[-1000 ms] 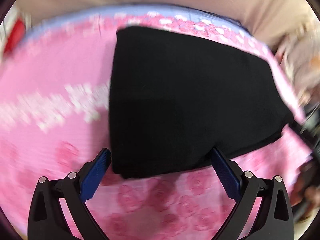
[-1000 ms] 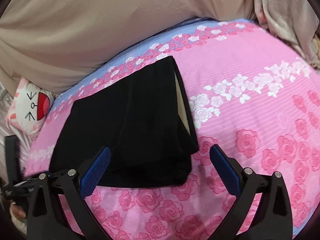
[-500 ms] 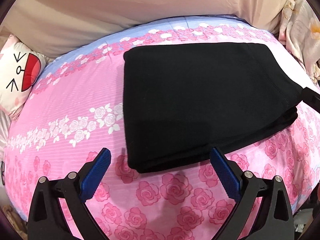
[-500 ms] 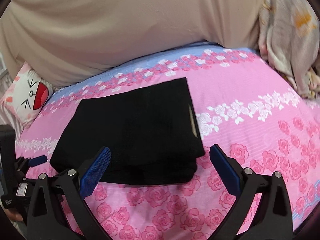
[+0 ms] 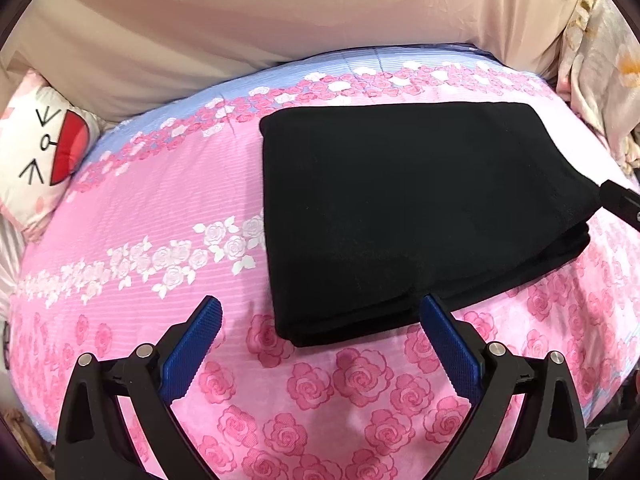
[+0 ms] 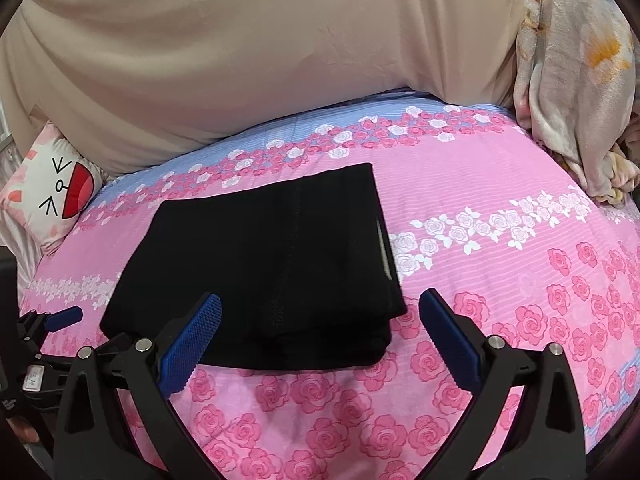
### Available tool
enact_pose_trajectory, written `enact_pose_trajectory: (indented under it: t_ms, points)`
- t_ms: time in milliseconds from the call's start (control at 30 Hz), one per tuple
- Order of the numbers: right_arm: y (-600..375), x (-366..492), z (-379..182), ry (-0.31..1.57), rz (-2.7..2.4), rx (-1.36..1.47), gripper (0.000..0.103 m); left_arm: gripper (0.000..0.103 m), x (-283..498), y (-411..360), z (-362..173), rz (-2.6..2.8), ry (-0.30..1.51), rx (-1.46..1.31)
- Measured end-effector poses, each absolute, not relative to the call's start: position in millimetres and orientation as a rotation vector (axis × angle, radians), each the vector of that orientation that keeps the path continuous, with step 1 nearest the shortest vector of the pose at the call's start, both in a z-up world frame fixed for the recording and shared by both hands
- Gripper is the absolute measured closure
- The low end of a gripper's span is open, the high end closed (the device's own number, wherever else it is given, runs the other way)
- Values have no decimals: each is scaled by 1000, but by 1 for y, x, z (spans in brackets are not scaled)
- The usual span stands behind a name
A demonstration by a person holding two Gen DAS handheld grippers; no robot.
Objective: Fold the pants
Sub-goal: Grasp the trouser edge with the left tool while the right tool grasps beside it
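In the left wrist view, the left gripper (image 5: 320,320) hangs above the near edge of the bed sheet (image 5: 160,208) with its blue pads (image 5: 192,344) spread wide and nothing between them. The black pants (image 5: 416,216) lie folded into a compact stack on the sheet, toward its right side, with the layered edges showing at the stack's right corner. One second earlier this view was blurred and the stack filled most of the frame, its near corner lying between the pads; now the picture is sharp, the stack sits farther off, and a strip of rose-printed sheet separates it from the left pad, while the right pad overlaps the stack's near edge in the picture. A cartoon-face pillow (image 5: 36,160) lies at the sheet's far left corner, a beige cover (image 5: 280,20) rises behind the far edge, and a floral blanket (image 5: 600,80) hangs at the far right. A black part of the other tool (image 5: 620,204) enters from the right edge beside the stack. In the right wrist view, the right gripper (image 6: 320,320) is likewise spread wide and empty above the near edge. The pants (image 6: 264,268) lie left of the sheet's centre, with a pale strip visible at the stack's right edge. Compared with one second earlier the stack appears smaller and farther away, and more of the beige cover (image 6: 240,40) is in frame. The left gripper's blue pad (image 6: 64,316) shows at the left edge, just beside the stack's near left corner.
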State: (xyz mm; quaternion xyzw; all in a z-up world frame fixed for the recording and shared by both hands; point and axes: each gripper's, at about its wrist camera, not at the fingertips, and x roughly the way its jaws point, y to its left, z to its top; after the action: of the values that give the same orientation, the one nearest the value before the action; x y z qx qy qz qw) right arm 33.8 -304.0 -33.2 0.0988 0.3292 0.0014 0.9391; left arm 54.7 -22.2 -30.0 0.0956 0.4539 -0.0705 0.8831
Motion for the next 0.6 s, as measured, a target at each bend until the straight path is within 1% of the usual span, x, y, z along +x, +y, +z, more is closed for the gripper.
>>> enact_pose_trajectory:
  t_ms: [100, 167, 333, 433, 500, 567, 600]
  points:
    - [-318, 43, -37, 692, 2, 250, 5, 6, 70, -9, -34, -239, 997, 81]
    - [-328, 50, -42, 710, 20, 304, 5, 6, 86, 4, -40, -315, 1050, -53]
    - [-345, 72, -68, 793, 69, 452, 5, 6, 114, 22, -54, -392, 1109, -270]
    - [-350, 84, -90, 857, 99, 542, 5, 6, 128, 22, -72, -379, 1183, -313]
    - [-352, 86, -103, 870, 121, 606, 5, 6, 126, 17, -70, -369, 1166, -290]
    - [-347, 83, -103, 848, 126, 581, 5, 6, 126, 10, -70, -348, 1155, -255]
    - [-344, 82, -102, 841, 142, 569, 17, 7, 125, 5, -70, -335, 1145, -227]
